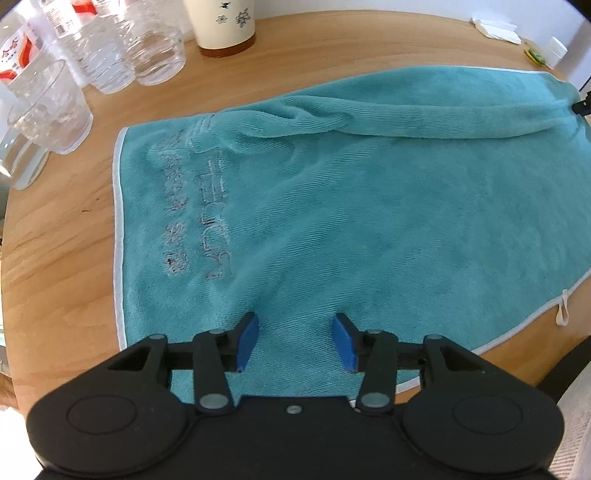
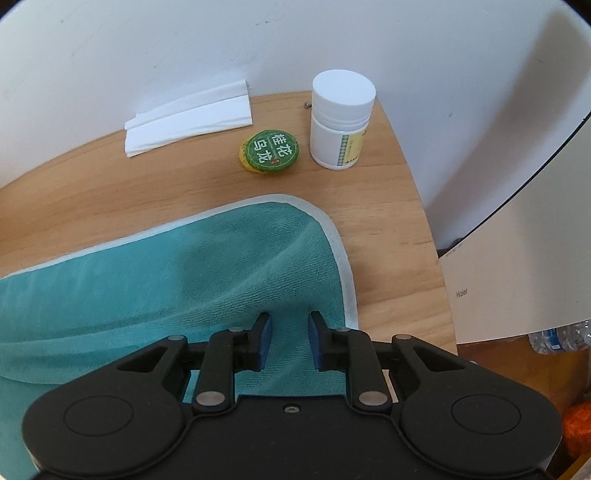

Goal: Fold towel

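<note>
A teal towel (image 1: 351,206) with a white hem lies spread on the round wooden table (image 1: 55,258), stitched lettering near its left edge. My left gripper (image 1: 295,341) hovers over the towel's near edge, blue pads wide apart with nothing between them. My right gripper (image 2: 290,341) is at the towel's far right corner (image 2: 295,236), its pads closed partway on a raised bunch of towel. A long ridge (image 1: 424,122) of cloth runs across the far side of the towel to the right gripper's tip (image 1: 583,106).
Clear plastic bottles and glasses (image 1: 74,66) and a cream cup (image 1: 225,26) stand at the table's far left. Near the right corner sit folded white napkins (image 2: 188,118), a green round lid (image 2: 271,151) and a white pill bottle (image 2: 340,118). The table edge curves close by.
</note>
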`<state>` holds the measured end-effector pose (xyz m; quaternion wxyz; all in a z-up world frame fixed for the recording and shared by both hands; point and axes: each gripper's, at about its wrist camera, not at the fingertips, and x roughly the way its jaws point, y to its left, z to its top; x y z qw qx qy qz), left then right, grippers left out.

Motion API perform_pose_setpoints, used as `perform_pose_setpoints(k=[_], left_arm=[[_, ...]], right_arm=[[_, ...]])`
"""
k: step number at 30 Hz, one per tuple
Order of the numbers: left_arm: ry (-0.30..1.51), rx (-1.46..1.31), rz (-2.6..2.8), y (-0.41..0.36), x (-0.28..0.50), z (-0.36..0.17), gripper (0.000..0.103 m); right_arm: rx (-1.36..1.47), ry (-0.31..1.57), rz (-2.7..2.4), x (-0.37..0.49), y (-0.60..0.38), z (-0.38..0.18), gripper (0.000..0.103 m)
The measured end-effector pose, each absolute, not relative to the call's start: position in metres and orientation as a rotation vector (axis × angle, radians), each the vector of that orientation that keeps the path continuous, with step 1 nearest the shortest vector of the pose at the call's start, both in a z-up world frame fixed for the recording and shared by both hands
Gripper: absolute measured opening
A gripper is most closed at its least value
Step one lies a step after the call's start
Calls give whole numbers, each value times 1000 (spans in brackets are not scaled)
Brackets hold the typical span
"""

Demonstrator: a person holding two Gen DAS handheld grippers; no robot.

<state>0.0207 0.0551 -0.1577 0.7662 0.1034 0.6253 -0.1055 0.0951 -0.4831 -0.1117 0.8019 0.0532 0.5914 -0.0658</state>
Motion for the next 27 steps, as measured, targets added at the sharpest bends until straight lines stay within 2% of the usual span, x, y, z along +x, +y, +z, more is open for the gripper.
perform_pose_setpoints(k=[6, 14, 20, 23, 27], left_arm=[[1336, 228, -213, 55, 21, -154, 46], [1242, 219, -190, 66, 34, -144, 47], [1259, 267, -189, 71, 38, -156, 46], [1262, 253, -197, 77, 35, -159, 46], [1275, 188, -191, 89, 35, -158, 46]], right_arm=[[131, 1208, -128, 67, -487, -87, 26], [130, 1357, -67, 4, -453, -108, 27], [107, 1355, -98, -20, -443, -115, 27], [88, 1365, -115, -23, -443, -115, 34], [-33, 1416, -129, -11, -431, -115, 35]])
